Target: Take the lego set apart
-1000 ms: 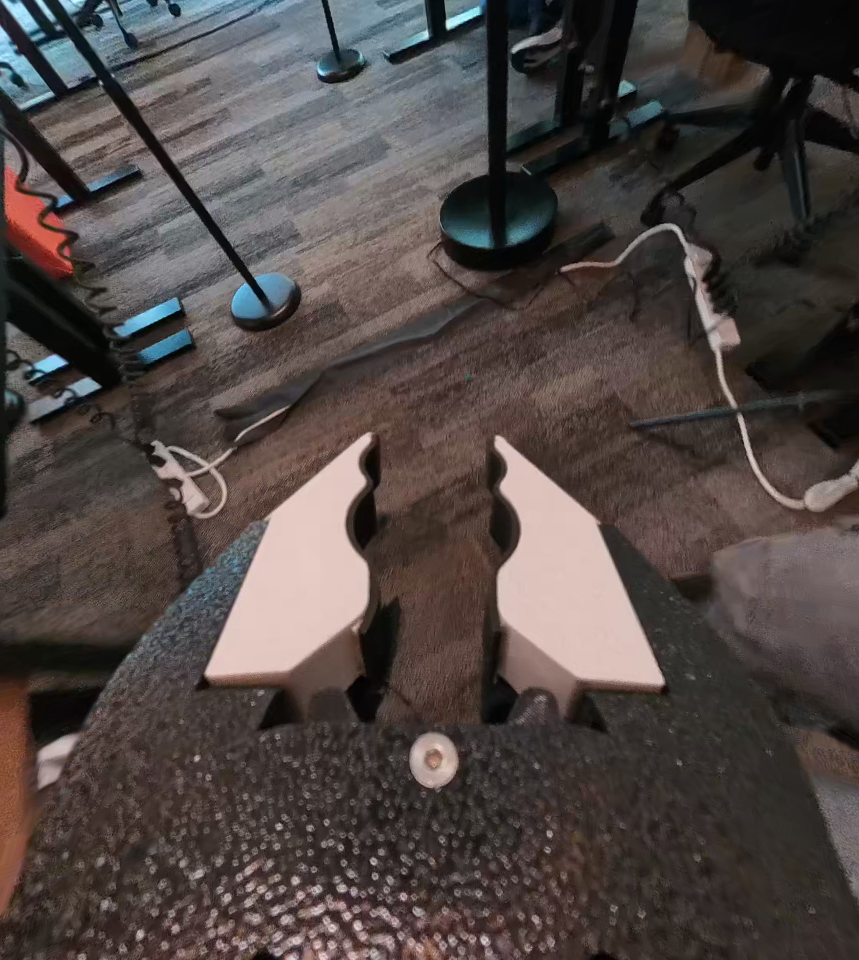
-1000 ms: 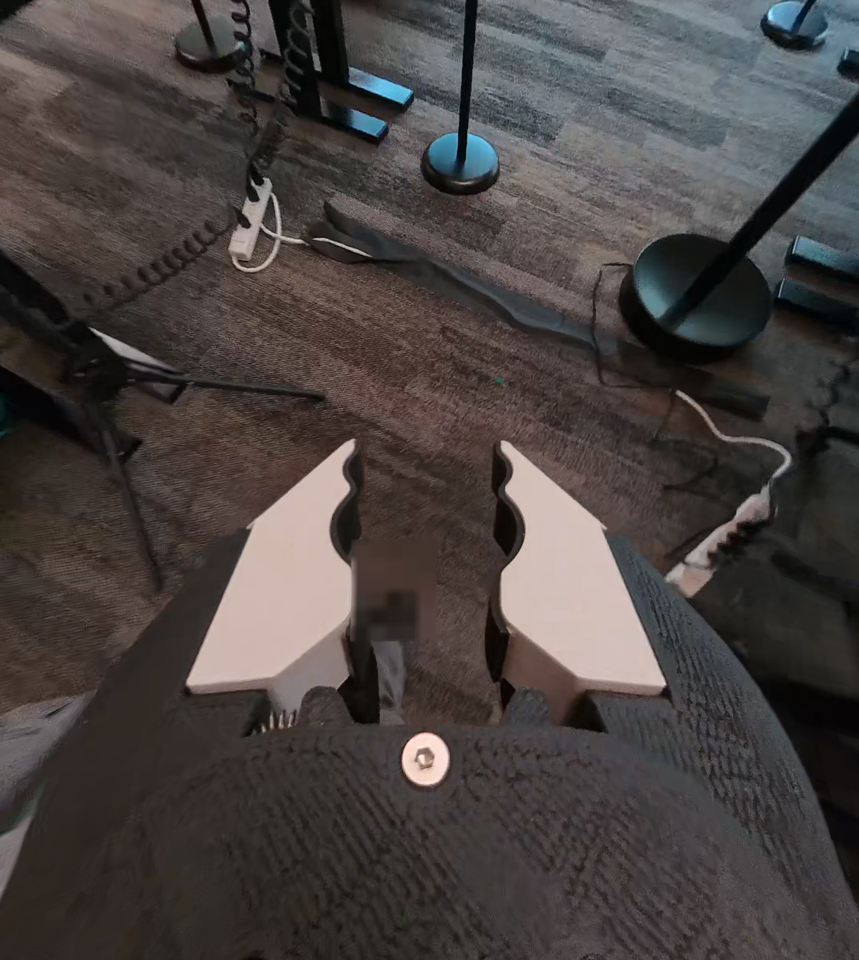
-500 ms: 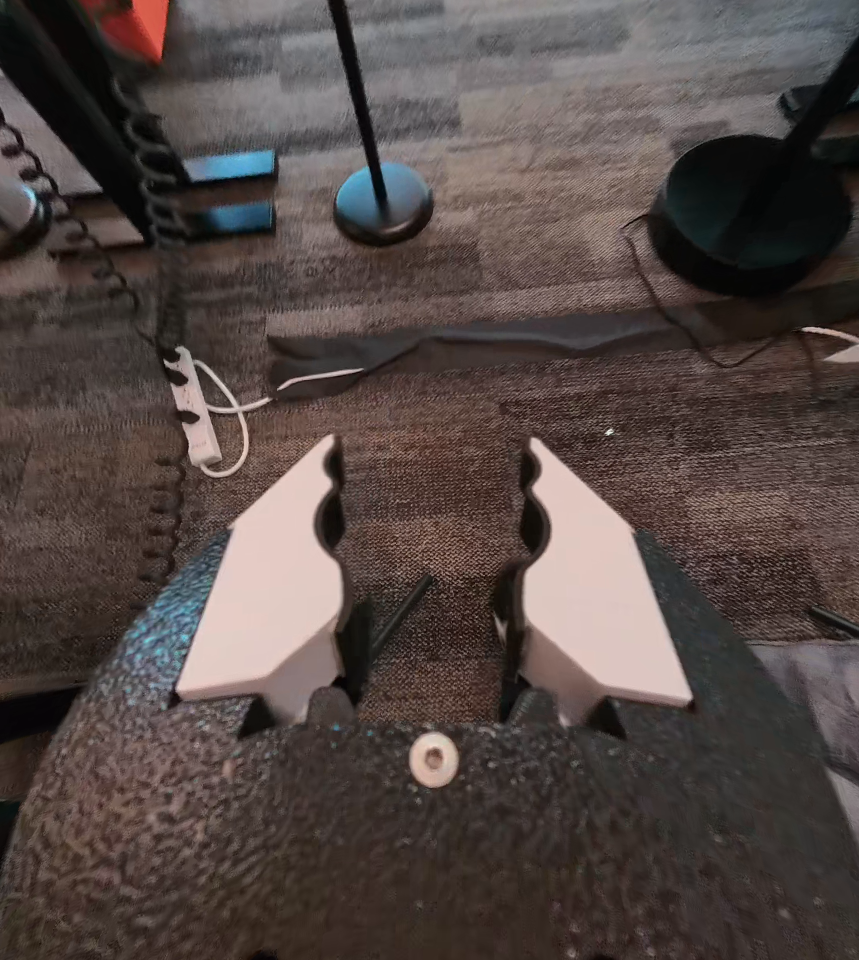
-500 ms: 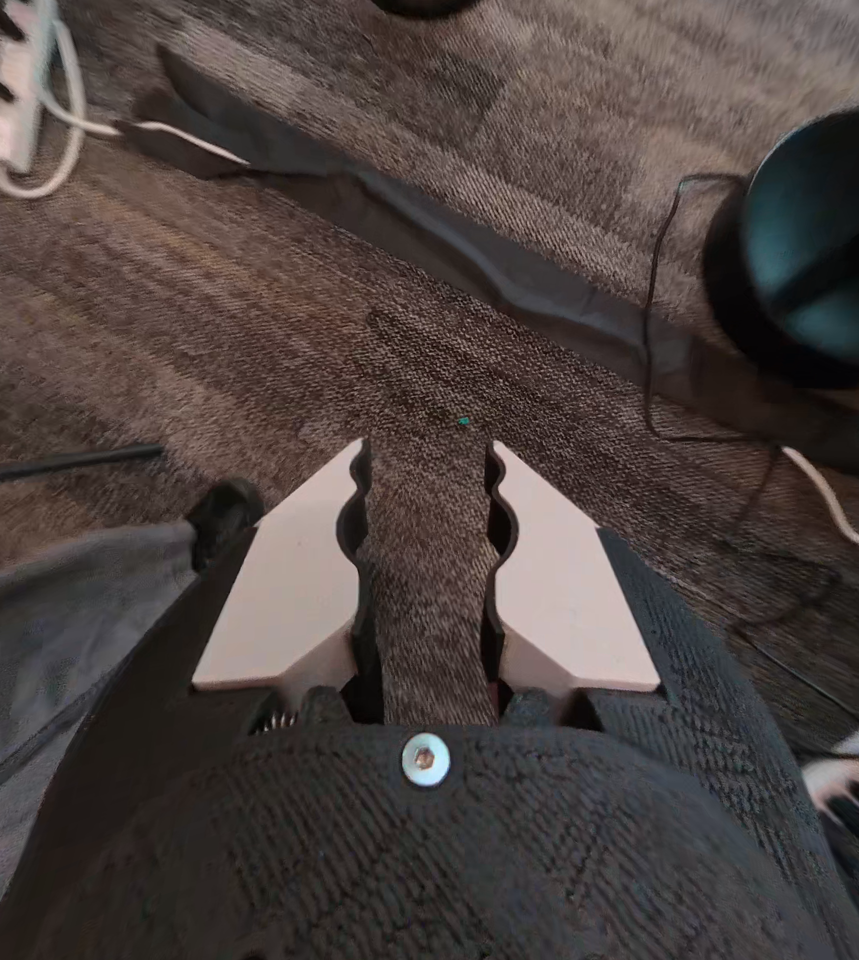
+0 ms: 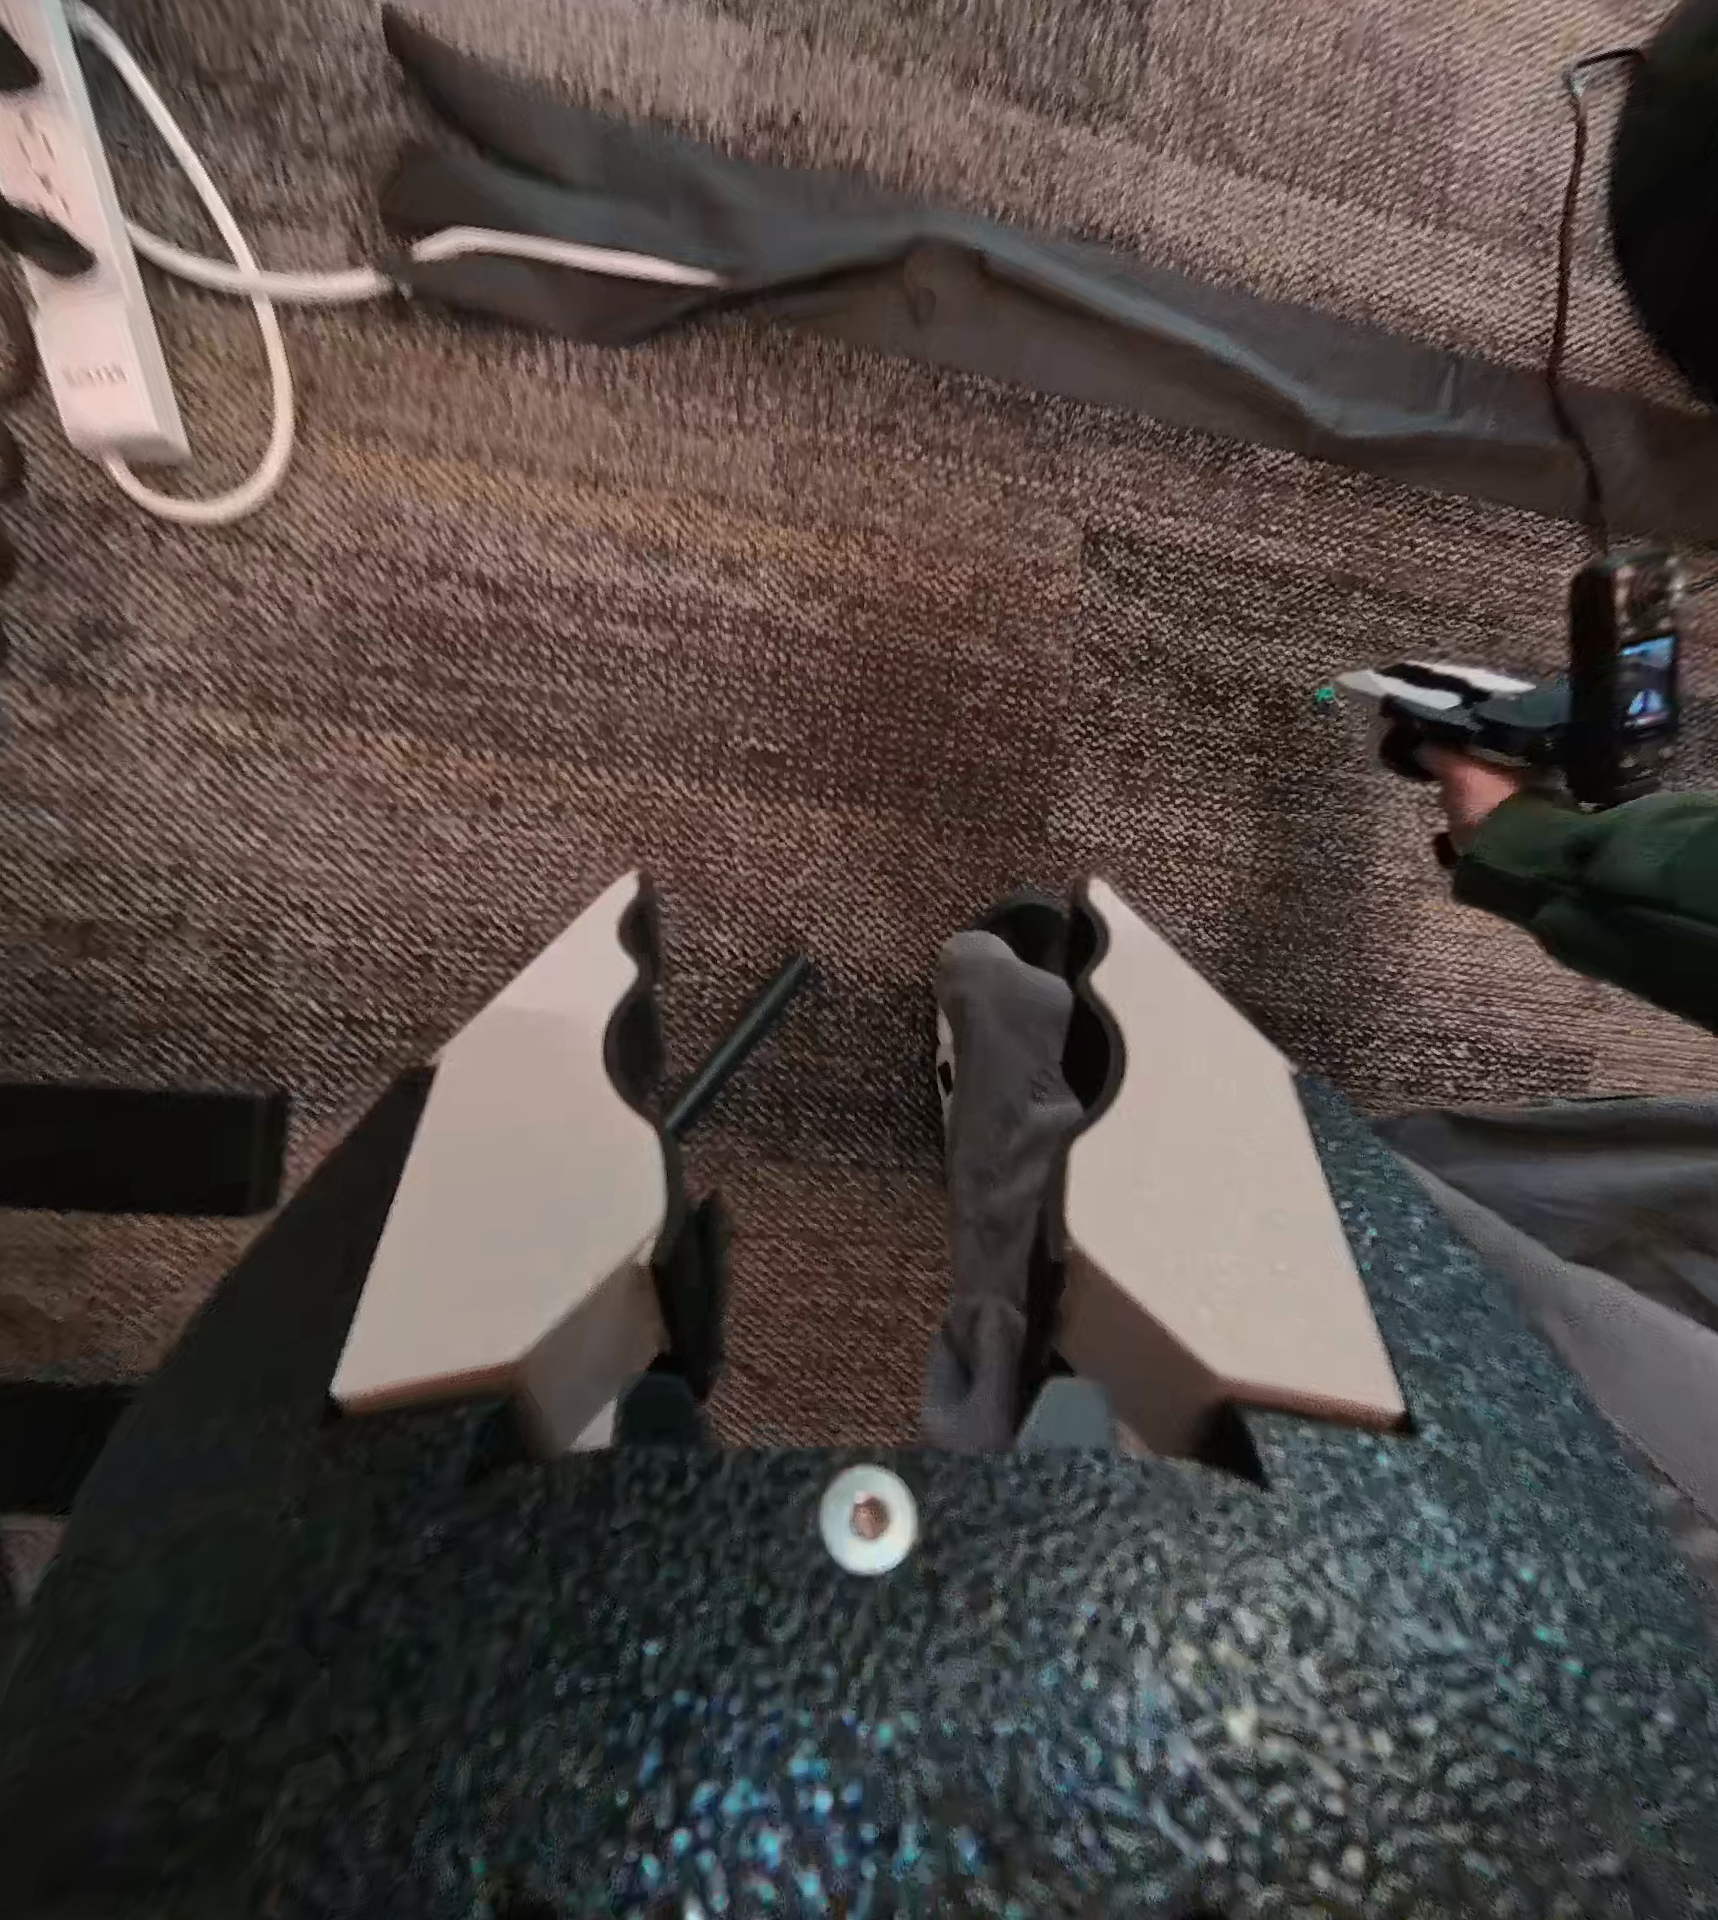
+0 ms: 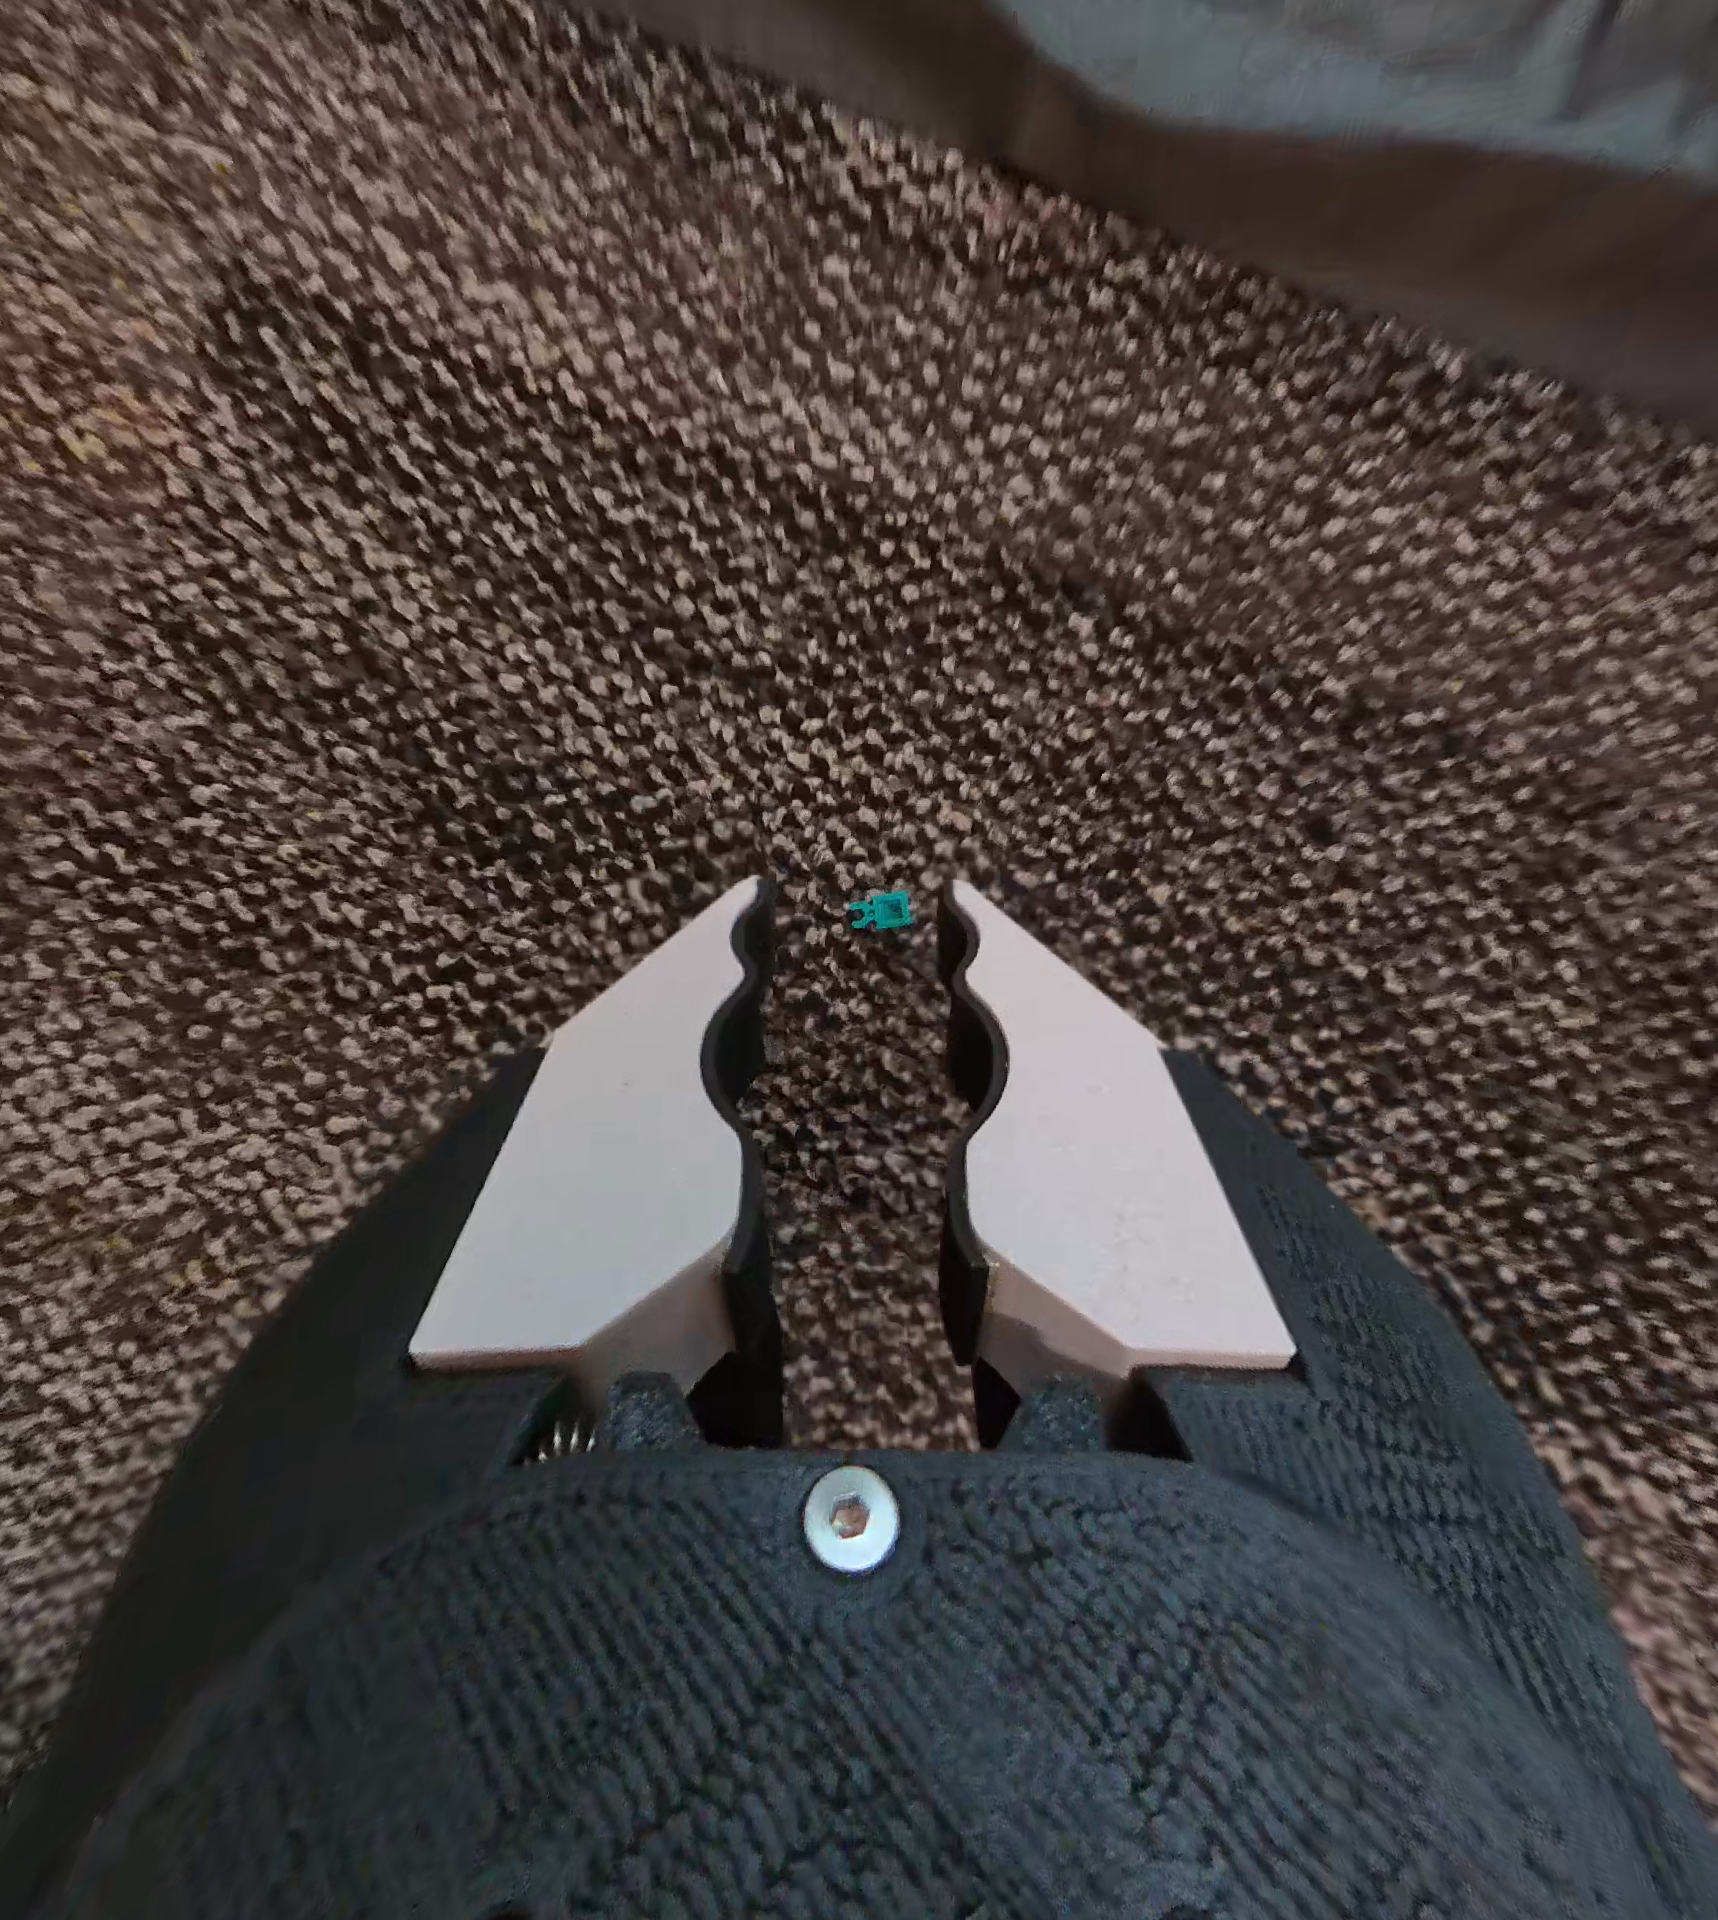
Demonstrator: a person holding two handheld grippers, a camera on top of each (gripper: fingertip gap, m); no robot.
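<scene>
Left view, left tongs [image 5: 860, 904]: hanging wide open over the carpet [image 5: 730, 623], gripping nothing; grey cloth [image 5: 1000, 1091] showing in the gap against the right finger, apparently lying beyond it.
Left view, right tongs [image 5: 1395, 681]: reaching low to the carpet far right, held by a hand [image 5: 1457, 790] in a green sleeve [image 5: 1665, 883].
Left view, green piece [image 5: 1326, 694]: lying on the carpet just at the tips of the right tongs.
Left view, clutter: power strip [image 5: 86, 260] lying top left, dark floor strip [image 5: 938, 301] running across the top, well apart from the piece.
Left view, change: looking much closer at the floor than half a second back; stand bases mostly gone from view, right tongs newly showing.
Right view, right tongs [image 6: 855, 899]: partly open, empty, pointing down at the carpet [image 6: 522, 520].
Right view, green piece [image 6: 884, 911]: sitting on the carpet level with the fingertips, between them, nearer the right one, touching neither as far as visible.
Right view, step: probably retrieving a tiny stray lego piece from the floor.
Right view, doing it well: easing the tips down either side, centring the piece, closing slowly; pile likely hiding or flicking so small a part, so avoiding any sweep.
Right view, change: hovering far lower than half a second back; piece now between the tips rather than ahead; jaws slightly narrower.
</scene>
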